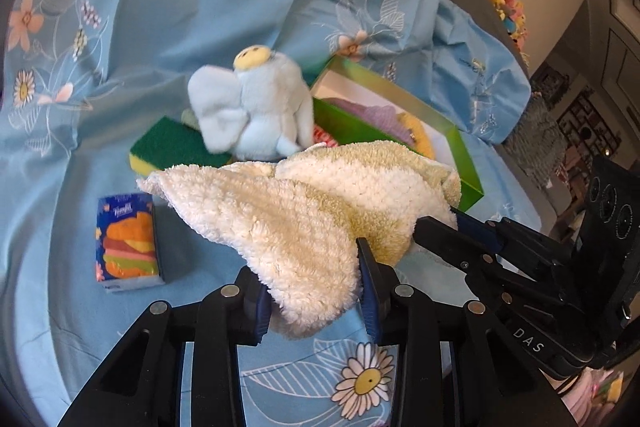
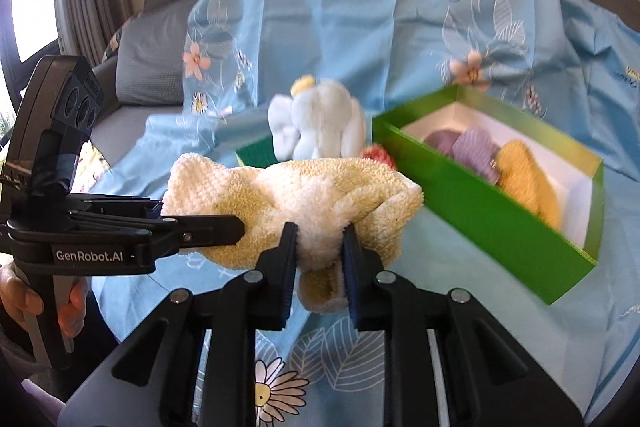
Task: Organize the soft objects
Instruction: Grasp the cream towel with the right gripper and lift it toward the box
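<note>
Clamping a bunched corner of the cream towel [image 1: 280, 227], the left gripper [image 1: 316, 287] holds it clear of the blue floral sheet [image 1: 160, 7], its pads pressed into the pile. Behind sit a blue plush elephant [image 1: 260, 107], a green sponge [image 1: 172, 147], a tissue pack [image 1: 128, 243] and the green box [image 1: 468, 163].

From the right wrist, the right gripper [image 2: 318, 259] pinches the towel's other end [image 2: 304, 187], jaws nearly together, beside the box [image 2: 480, 203] containing purple [image 2: 468, 147] and yellow cloths [image 2: 528, 175].

The plush toy [image 1: 260, 107] stands between sponge [image 1: 172, 147] and box [image 1: 466, 163].
</note>
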A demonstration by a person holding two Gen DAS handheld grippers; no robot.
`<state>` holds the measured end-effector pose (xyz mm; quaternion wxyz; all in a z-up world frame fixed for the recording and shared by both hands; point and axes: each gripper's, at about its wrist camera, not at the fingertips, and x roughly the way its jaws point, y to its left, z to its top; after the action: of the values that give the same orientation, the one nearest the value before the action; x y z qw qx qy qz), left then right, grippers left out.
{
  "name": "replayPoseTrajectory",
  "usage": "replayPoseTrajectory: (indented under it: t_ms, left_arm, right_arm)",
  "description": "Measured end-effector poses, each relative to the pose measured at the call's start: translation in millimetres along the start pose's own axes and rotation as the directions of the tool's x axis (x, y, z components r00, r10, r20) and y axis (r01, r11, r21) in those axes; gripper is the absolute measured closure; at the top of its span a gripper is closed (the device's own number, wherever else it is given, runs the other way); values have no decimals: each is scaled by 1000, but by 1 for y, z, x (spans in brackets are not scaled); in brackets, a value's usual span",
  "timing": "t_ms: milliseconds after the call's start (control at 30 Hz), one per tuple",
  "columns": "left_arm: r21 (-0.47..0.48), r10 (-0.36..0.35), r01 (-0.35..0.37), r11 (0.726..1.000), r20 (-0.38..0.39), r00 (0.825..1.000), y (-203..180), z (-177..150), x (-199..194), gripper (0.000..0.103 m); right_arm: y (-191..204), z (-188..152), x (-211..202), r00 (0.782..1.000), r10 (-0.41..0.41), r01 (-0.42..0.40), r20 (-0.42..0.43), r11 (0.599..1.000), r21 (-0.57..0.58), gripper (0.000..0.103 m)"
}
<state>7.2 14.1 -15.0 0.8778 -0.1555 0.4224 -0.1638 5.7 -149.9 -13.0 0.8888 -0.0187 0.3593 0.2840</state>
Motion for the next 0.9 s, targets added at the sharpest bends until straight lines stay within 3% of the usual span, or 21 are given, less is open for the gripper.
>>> replayPoseTrajectory:
  t_ms: [400, 700, 900]
  left_arm:
    - [129, -4, -2, 992, 43, 999, -52, 38, 6, 66]
    - [256, -20, 5, 967, 56, 998, -107, 83, 44, 66]
    - [281, -37, 22, 960, 51, 998, -128, 113, 75, 66]
  right_arm:
    - [-34, 10, -30, 994, -41, 35, 102, 998, 55, 82]
    - [-87, 28, -43, 975, -141, 122, 170, 985, 119, 82]
    - [-124, 43, -45, 960, -200, 168, 194, 971, 171, 82]
